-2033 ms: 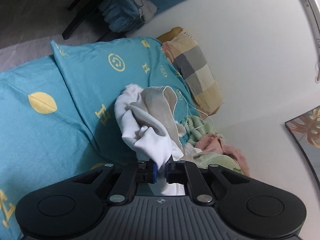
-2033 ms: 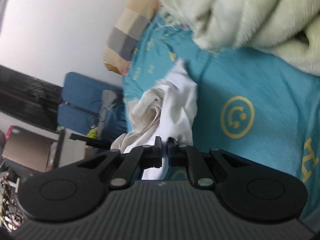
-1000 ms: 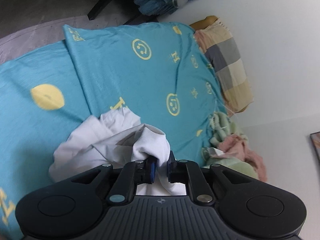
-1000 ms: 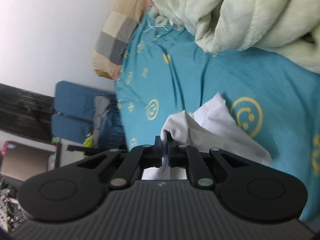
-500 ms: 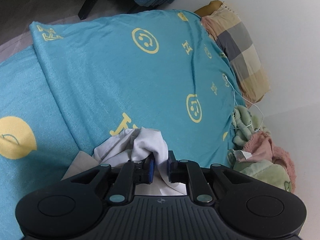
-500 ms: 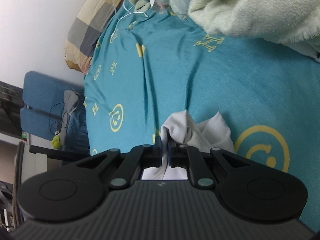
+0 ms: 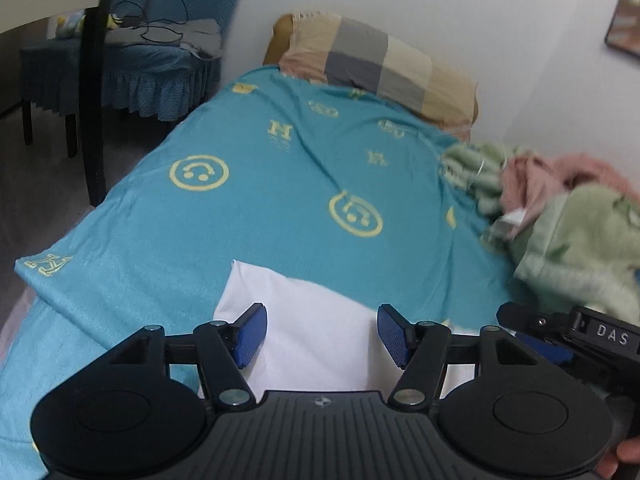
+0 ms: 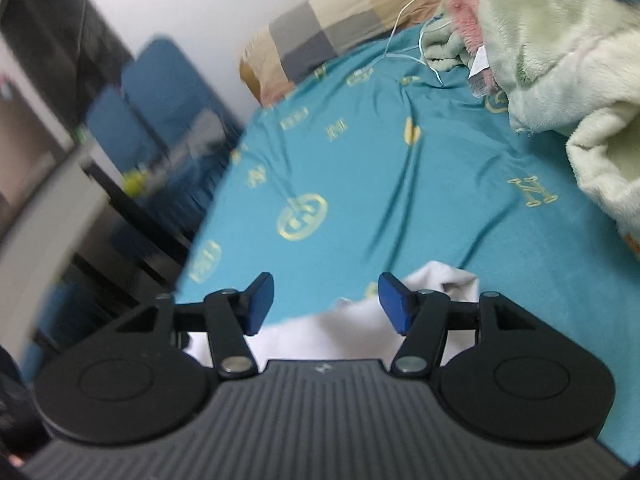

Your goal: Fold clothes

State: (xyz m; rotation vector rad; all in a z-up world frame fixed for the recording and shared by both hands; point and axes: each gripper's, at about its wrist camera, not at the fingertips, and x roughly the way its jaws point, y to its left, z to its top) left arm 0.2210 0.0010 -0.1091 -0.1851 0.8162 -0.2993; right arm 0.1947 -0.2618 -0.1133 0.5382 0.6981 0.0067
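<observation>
The white garment (image 7: 304, 320) lies flat on the bed's teal sheet (image 7: 256, 208), its near part hidden under the body of the left tool (image 7: 319, 334). From the right wrist only a strip of the garment (image 8: 360, 320) shows, with a crumpled corner peeking out behind the right-hand blue pad; the rest is cut off by the right tool (image 8: 326, 300). That view is blurred, most on its left side, so the furniture there is hard to make out.

Both tools hover low over the garment's near edge, pointing up the bed toward the checked pillow (image 7: 380, 68). In the left wrist view the right tool (image 7: 560, 336) appears just beside the left one, at the right edge, with a fingertip (image 7: 628, 452) of the person showing in the bottom corner.

Each tool has its jaws spread wide, blue pads well apart, with nothing between them; whether the pads touch the cloth cannot be told.

A heap of green and pink blankets (image 7: 560, 216) lies on the sheet by the wall (image 7: 480, 20), to the right of the garment. A blue-covered chair (image 7: 132, 64) stands beyond the bed's left side.
</observation>
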